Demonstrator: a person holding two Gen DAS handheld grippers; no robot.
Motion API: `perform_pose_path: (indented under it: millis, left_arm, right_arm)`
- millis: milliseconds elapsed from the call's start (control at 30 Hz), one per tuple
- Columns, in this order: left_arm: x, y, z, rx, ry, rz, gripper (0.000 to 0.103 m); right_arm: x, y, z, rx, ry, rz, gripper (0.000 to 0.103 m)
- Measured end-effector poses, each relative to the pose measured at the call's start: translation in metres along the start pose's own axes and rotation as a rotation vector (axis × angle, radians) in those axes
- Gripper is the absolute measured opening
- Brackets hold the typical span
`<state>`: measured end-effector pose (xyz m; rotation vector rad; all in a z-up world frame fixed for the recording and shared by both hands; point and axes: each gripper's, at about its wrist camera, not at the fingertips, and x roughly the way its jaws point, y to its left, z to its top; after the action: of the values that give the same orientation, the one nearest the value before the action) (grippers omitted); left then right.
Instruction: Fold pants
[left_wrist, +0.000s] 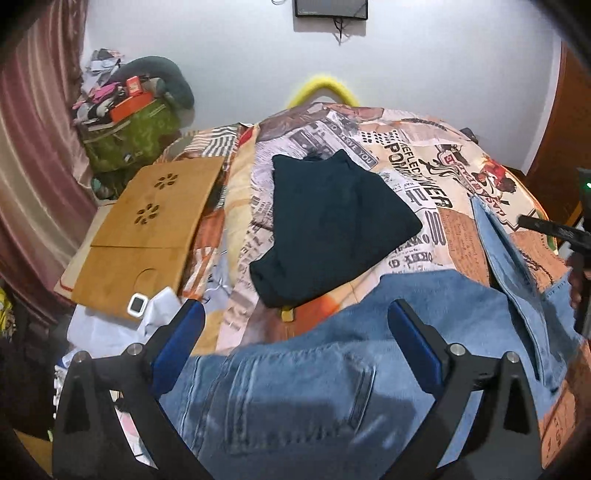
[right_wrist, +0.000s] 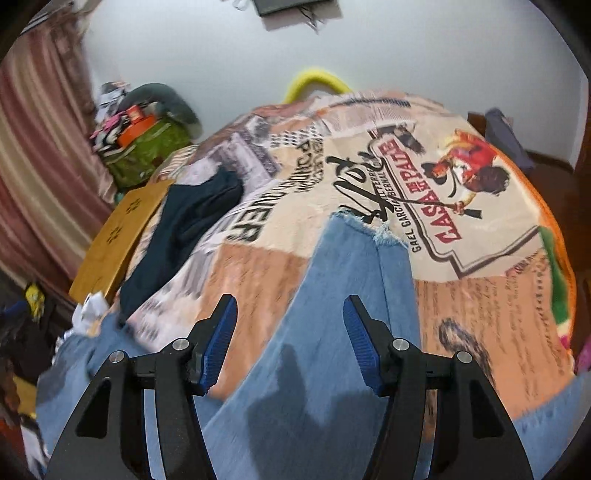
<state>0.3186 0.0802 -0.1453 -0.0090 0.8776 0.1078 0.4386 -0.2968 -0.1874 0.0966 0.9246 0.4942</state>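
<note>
Light blue jeans (left_wrist: 295, 387) lie spread on the printed bed cover (left_wrist: 424, 166). In the left wrist view the waist and a back pocket fill the near edge. A leg (left_wrist: 517, 258) runs away at the right. My left gripper (left_wrist: 295, 308) hangs wide open over the waist, with nothing between its blue pads. In the right wrist view the jeans leg (right_wrist: 351, 266) stretches away to a frayed hem (right_wrist: 369, 225). My right gripper (right_wrist: 291, 301) is about half open above that leg and grips nothing.
A folded dark garment (left_wrist: 332, 229) lies on the cover beyond the jeans. A wooden lap tray (left_wrist: 147, 221) with a small white device (left_wrist: 137, 303) sits at the bed's left edge. A stuffed green bag (left_wrist: 136, 136) stands by the curtain. White paper (right_wrist: 88, 306) lies crumpled at the near left.
</note>
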Motion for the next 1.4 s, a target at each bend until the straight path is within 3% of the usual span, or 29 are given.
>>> perform_pose_path:
  millis: [267, 433, 500, 633, 700, 900, 1267, 1400]
  left_arm:
    - [0.045, -0.012, 0.003, 0.022, 0.077, -0.010, 0.100]
    - [0.059, -0.016, -0.002, 0.019, 0.115, -0.021, 0.100]
    - [0.060, -0.018, -0.005, 0.026, 0.117, -0.015, 0.100]
    - [0.060, -0.026, -0.008, 0.061, 0.121, 0.005, 0.100]
    - [0.059, -0.033, -0.009, 0.087, 0.126, 0.009, 0.100]
    - [0.050, -0.058, -0.014, 0.139, 0.129, -0.004, 0.100]
    - [0.033, -0.133, -0.034, 0.224, 0.196, -0.105, 0.100]
    - [0.026, -0.163, -0.050, 0.268, 0.208, -0.129, 0.100]
  right_arm:
    - [0.074, -0.034, 0.030, 0.141, 0.061, 0.006, 0.056]
    - [0.097, -0.040, 0.034, 0.170, 0.070, -0.030, 0.056]
    - [0.096, -0.042, 0.033, 0.168, 0.046, -0.049, 0.049]
    - [0.085, -0.050, 0.029, 0.192, 0.039, -0.053, 0.006]
    - [0.075, -0.056, 0.027, 0.195, 0.032, -0.052, 0.006]
    - [-0.009, -0.078, 0.022, 0.236, -0.086, -0.014, 0.005]
    - [-0.251, -0.121, 0.015, 0.223, -0.430, 0.002, 0.005]
    - [-0.274, -0.131, -0.008, 0.193, -0.403, -0.059, 0.005]
